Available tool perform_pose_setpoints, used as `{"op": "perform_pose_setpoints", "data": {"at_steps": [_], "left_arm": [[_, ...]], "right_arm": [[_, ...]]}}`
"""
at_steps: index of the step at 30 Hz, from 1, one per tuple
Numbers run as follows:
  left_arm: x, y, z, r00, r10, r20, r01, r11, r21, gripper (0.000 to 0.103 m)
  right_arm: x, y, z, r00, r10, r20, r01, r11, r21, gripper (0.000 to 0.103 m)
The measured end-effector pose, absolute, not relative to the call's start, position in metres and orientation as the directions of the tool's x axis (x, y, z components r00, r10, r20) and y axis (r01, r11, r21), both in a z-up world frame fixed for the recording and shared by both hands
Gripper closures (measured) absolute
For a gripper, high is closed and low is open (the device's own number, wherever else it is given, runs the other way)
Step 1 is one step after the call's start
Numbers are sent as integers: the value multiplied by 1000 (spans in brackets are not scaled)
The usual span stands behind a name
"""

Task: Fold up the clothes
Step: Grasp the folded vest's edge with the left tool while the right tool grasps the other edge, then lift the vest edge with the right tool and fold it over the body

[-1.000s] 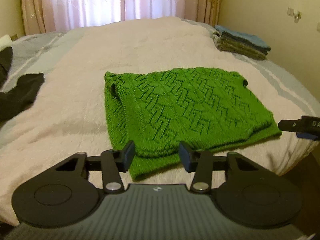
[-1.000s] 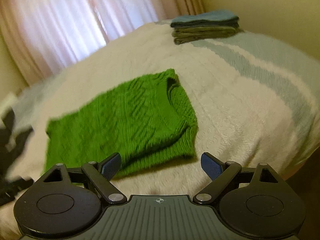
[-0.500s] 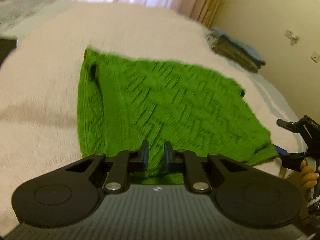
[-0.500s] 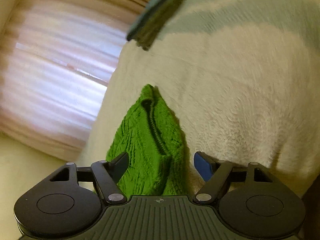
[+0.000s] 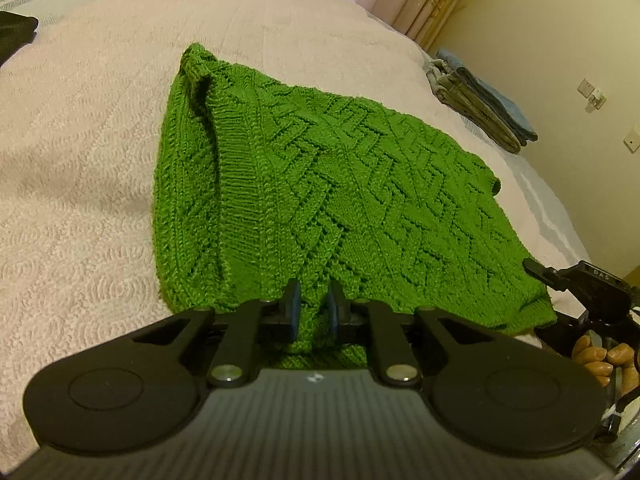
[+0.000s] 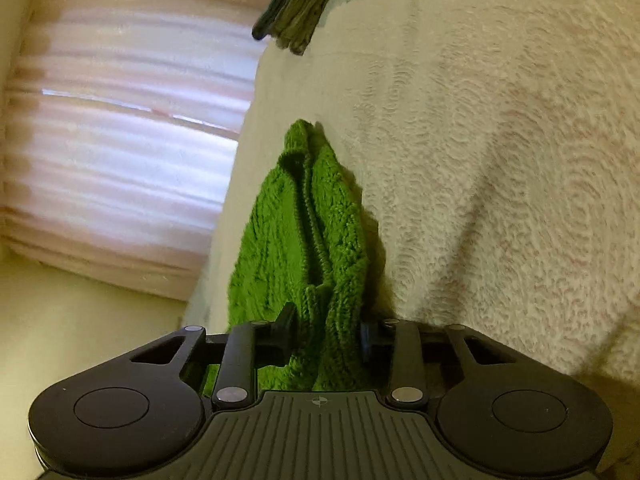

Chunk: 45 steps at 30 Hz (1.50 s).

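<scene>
A green knitted sweater (image 5: 320, 184) lies folded on the pale bedspread (image 5: 80, 160). My left gripper (image 5: 313, 310) is shut on the sweater's near edge, with the knit pinched between the blue pads. My right gripper (image 6: 326, 334) is shut on the sweater's near right corner (image 6: 320, 240), seen edge-on in the tilted right wrist view. The right gripper also shows at the right edge of the left wrist view (image 5: 580, 284), held by a hand.
A stack of folded clothes (image 5: 480, 100) sits at the bed's far right side, also in the right wrist view (image 6: 300, 4). A dark garment (image 5: 16, 32) lies at the far left. Curtains (image 6: 120, 140) and a wall stand behind the bed.
Both grippers moved in to the sweater's near edge and closed on it. The right gripper rolled onto its side and went from open to shut on the corner.
</scene>
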<state>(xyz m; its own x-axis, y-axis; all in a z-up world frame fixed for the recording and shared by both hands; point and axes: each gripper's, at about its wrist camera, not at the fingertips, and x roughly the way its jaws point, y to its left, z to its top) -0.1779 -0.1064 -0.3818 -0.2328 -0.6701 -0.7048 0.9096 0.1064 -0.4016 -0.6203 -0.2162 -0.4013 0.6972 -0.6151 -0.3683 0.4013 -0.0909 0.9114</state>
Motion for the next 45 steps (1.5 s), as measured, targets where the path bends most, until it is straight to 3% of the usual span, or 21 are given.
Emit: {"op": "perform_pose_setpoints", "data": {"at_steps": [1,4,8,11,14,18,23,26,32,36,42,45], "left_arm": [[-178,-106,-382,-234,-671,-703,909,105,-403,91],[-178,-105,-383,-234,-672,-702,913,97,-397,91],[-183,-105,-386,-214,-676,-706,930,79,-358,91],[-174,-99,-381,-215,-689,-692,921,94,-379,91],[-161,-90,-374,-217,-706,-674,905,114,-410,92],[-138,-76,-366,-197,-731,-653,888,149,-435,92],[-99,-58,-371,-135,-737,-663,865,239,-442,92],[-78,-47,-377,-107,-732,-673,846,288,-448,92],[-53,-30,-391,-107,-716,-690,817,332,-472,92],[-50,-27,-394,-117,-717,-687,812,329,-482,92],[-47,-25,-396,-124,-722,-680,810,323,-490,92],[-45,-23,-397,-125,-722,-680,807,325,-493,92]], "right_arm": [[-620,-216,-400,694,-615,-374,410,-89,908,70],[-618,-218,-395,671,-613,-418,457,-102,884,83],[-596,-216,-379,593,-600,-537,599,-117,792,86],[-567,-216,-349,462,-589,-664,788,-72,612,86],[-517,-205,-312,275,-646,-712,948,57,314,86],[-444,-179,-276,181,-781,-598,970,240,-20,87],[-346,-144,-266,313,-839,-445,832,468,-296,87],[-300,-113,-286,420,-802,-426,700,584,-410,87],[-255,-72,-357,475,-700,-534,498,714,-492,87],[-253,-75,-345,498,-721,-482,555,692,-462,87],[-263,-64,-293,606,-737,-300,634,675,-377,87],[-247,-53,-311,605,-697,-385,566,717,-407,87]]}}
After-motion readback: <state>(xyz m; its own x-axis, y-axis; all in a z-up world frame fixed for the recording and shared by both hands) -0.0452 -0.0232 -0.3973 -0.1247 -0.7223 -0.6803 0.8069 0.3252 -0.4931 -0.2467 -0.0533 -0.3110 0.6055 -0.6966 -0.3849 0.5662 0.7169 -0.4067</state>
